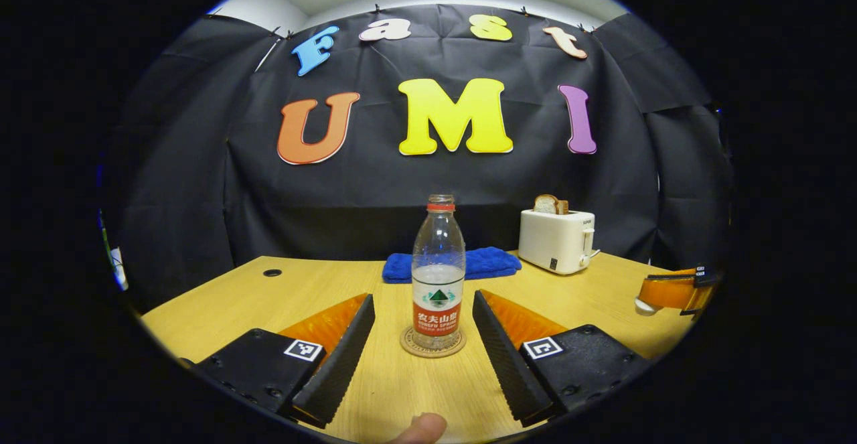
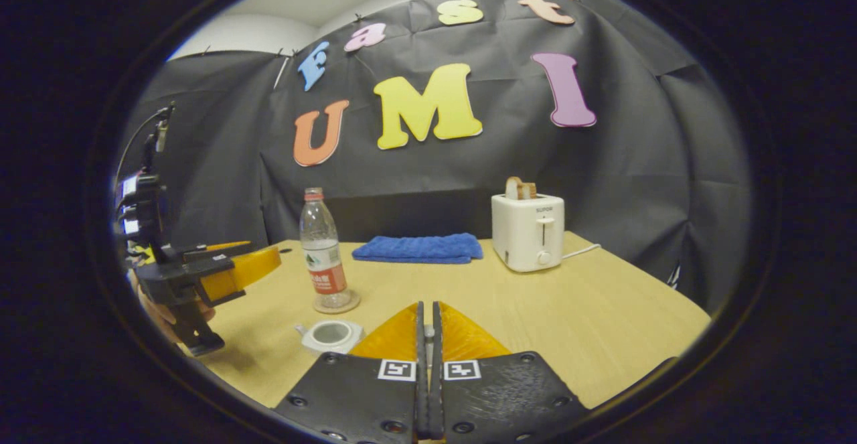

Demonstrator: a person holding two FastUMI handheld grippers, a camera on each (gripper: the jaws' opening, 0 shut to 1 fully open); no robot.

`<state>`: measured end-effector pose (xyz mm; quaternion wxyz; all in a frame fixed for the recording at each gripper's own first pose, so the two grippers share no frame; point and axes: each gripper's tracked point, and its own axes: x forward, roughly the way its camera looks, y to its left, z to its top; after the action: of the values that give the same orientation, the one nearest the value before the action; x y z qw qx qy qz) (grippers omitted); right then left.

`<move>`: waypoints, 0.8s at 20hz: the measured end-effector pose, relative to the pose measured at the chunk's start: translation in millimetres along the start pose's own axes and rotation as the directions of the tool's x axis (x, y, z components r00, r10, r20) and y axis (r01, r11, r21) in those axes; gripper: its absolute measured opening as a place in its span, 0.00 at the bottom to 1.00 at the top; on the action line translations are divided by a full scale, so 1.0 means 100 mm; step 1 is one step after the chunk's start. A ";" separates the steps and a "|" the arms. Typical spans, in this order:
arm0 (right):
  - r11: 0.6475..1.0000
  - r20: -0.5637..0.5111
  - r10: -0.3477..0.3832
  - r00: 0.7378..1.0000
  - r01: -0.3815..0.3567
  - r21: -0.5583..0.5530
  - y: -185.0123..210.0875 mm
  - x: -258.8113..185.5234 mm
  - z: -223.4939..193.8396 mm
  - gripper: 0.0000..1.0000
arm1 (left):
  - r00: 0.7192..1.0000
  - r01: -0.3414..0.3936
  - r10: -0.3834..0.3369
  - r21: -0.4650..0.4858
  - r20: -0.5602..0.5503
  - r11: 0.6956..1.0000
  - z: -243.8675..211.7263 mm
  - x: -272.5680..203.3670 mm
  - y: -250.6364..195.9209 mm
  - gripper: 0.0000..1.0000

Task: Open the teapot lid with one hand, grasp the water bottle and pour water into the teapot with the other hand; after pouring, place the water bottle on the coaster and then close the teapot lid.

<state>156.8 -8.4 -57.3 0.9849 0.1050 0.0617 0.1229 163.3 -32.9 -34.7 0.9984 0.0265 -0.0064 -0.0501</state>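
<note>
Bottle: water bottle (image 1: pixel 438 271) upright on coaster (image 1: pixel 432 347), neck at 12 o'clock, uncapped.
Left gripper (image 1: pixel 423 345): wide open, fingers flanking bottle, apart from it.
Right gripper (image 2: pixel 428 337): closed; whether it pinches anything, cannot tell.
Teapot (image 2: pixel 331 335): lidless, on surface (image 2: pixel 569 310), 10 o'clock of right gripper.

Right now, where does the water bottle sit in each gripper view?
Left gripper view: water bottle dead centre, upright on the coaster, between the open fingers.
Right gripper view: left of centre, on the coaster, behind the teapot.
Shared landmark: the blue towel behind it.
</note>
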 end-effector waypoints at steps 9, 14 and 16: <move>0.990 0.001 0.144 0.990 -0.144 -0.004 0.67 0.22 0.06 0.00 | 0.996 -0.087 0.087 0.023 -0.015 0.996 0.24 -1.02 0.46 0.93; 0.991 -0.048 0.121 0.992 -0.123 -0.046 0.81 0.46 -0.15 0.01 | 0.998 -0.059 0.059 -0.007 -0.018 0.998 0.34 -1.36 0.56 0.93; 0.993 -0.055 0.099 0.994 -0.102 -0.054 0.82 0.52 -0.26 0.00 | 0.997 -0.073 0.073 0.007 -0.001 0.997 0.42 -1.45 0.66 0.93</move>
<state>184.6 87.5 -69.1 0.9781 0.0769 0.0786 0.1769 25.5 44.9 9.3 0.9994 0.0297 -0.0069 -0.0136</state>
